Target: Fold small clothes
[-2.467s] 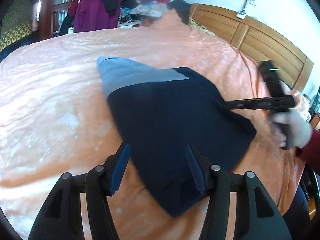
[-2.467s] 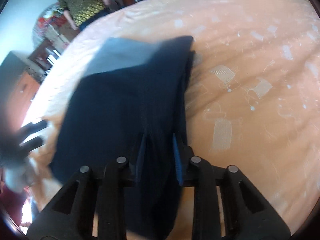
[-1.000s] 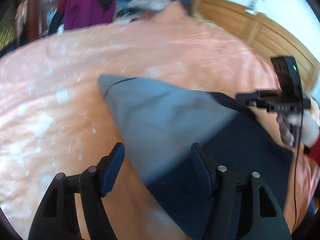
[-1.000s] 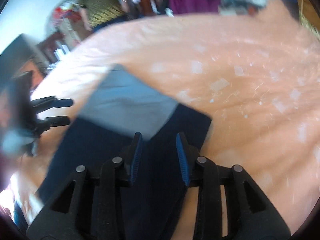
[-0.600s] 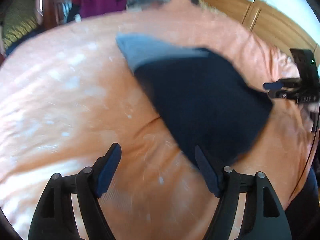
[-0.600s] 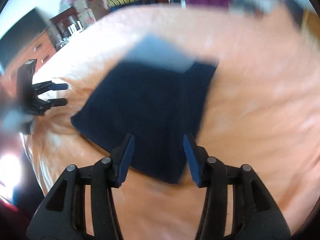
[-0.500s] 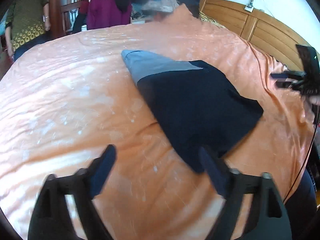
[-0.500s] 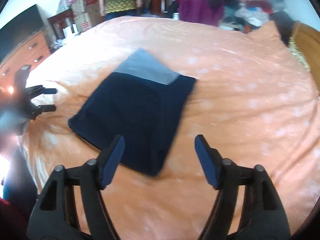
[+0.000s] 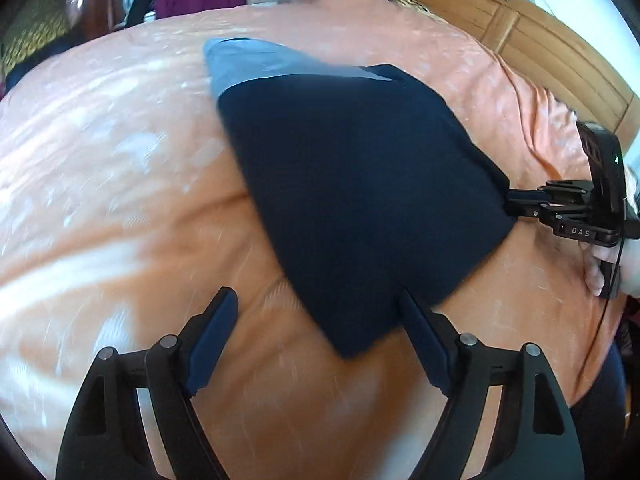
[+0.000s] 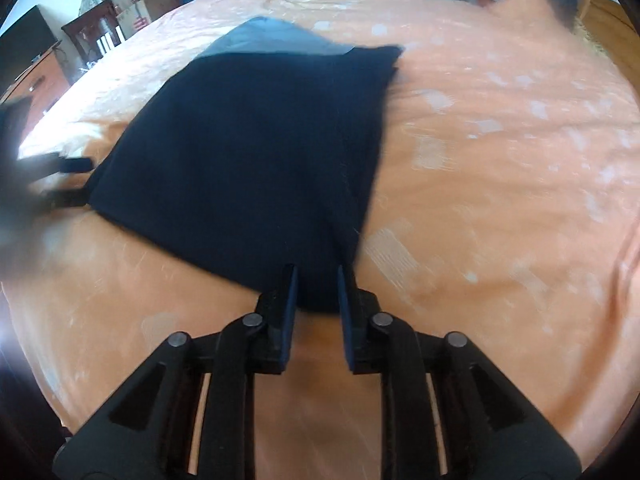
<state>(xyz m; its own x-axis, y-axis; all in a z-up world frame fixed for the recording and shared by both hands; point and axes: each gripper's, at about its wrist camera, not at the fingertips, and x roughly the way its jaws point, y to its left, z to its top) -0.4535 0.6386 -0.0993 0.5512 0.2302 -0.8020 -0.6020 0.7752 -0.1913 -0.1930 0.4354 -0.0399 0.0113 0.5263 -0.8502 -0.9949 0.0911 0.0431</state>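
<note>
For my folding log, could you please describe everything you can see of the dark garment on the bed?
The dark navy garment lies flat on the orange bedspread, folded into a rough rectangle of soft, matte cloth. A grey-blue band shows at its far end. The right tongs, narrowly parted, straddle its near corner; whether they grip it is unclear. The left tongs are wide open at another corner, one finger against its edge.
</note>
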